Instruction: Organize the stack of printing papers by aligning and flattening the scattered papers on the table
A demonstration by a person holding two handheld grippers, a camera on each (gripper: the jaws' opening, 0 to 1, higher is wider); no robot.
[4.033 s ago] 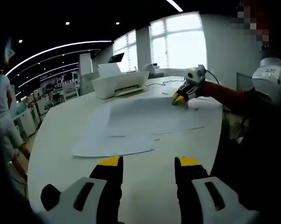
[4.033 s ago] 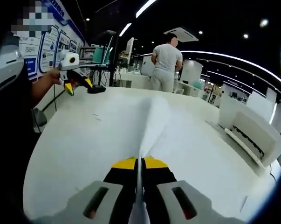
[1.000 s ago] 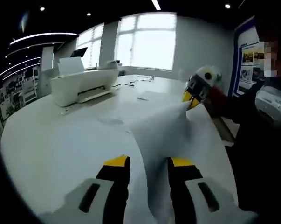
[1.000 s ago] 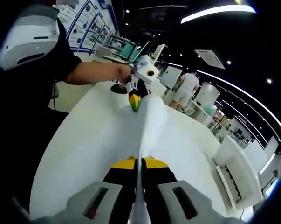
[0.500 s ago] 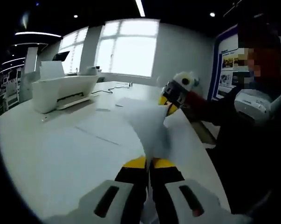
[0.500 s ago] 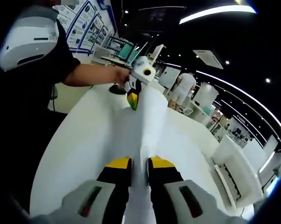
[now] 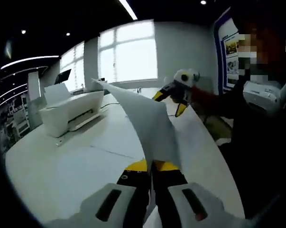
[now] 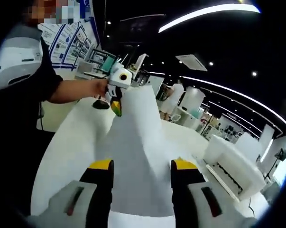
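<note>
Through the left gripper view: left gripper (image 7: 151,167) has its fingers pinched tight on the near corner of a paper sheet (image 7: 143,118), w/ the sheet lifted off the surface (image 7: 57,166) and standing up, far edge curling toward the printer (image 7: 71,113). A sec ago those fingers were apart w/ the sheet sliding between them; half a sec ago they'd closed. Right gripper (image 7: 173,99) shows far right, fingers now spread, just off the sheet's far edge; before it was clamped there.

Right gripper view: right gripper (image 8: 140,166) fingers wide apart, holding nothing; sheet (image 8: 133,142) runs between and past them up to the left gripper (image 8: 115,105), which pinches its far end. Earlier this pair was shut on the paper, then cracked, now fully released.

Meaning, prob.: handover done, the sheet is carried by the left alone. More papers (image 7: 114,137) lie flat on the surface, not yet squared into a stack.
</note>
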